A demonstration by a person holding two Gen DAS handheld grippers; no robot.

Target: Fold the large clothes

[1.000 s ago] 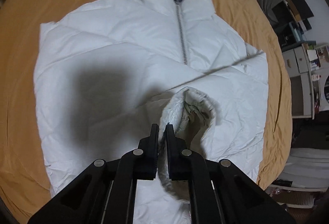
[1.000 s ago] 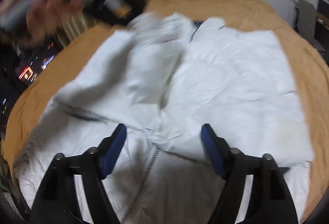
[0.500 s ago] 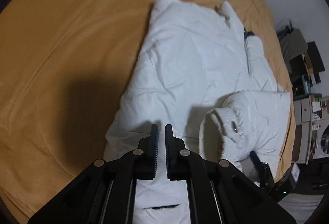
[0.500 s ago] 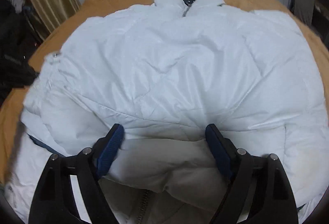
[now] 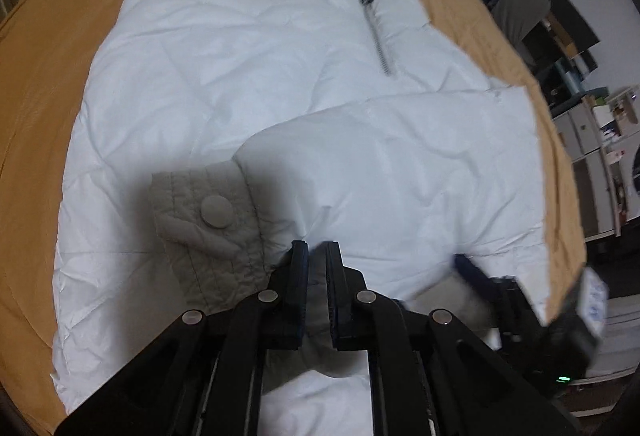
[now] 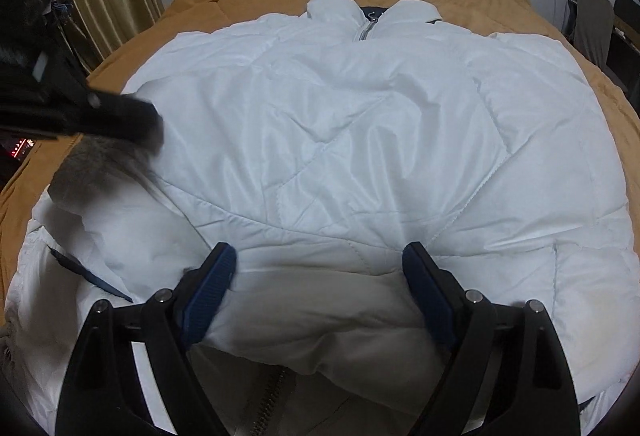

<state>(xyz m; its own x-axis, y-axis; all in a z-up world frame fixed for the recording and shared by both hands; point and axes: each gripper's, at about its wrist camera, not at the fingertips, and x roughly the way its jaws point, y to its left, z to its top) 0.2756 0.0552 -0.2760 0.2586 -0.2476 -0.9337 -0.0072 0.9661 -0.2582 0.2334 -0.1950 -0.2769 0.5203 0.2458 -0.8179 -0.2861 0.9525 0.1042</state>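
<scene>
- Folding a white puffer jacket [image 6: 340,140] laid zipped and face-up on an orange bedspread [image 5: 40,84], collar away from both grippers.
- Left gripper [image 5: 316,256]: jaws closed, apparently nothing between them, tips touching the folded-over sleeve beside its snap cuff [image 5: 208,220].
- Right gripper [image 6: 318,260]: jaws spread wide, empty, hovering over the hem end.
- Jacket's long axis runs collar to hem, straight ahead of the right gripper, so the right is nearer the hem for a bottom-up fold.
</scene>
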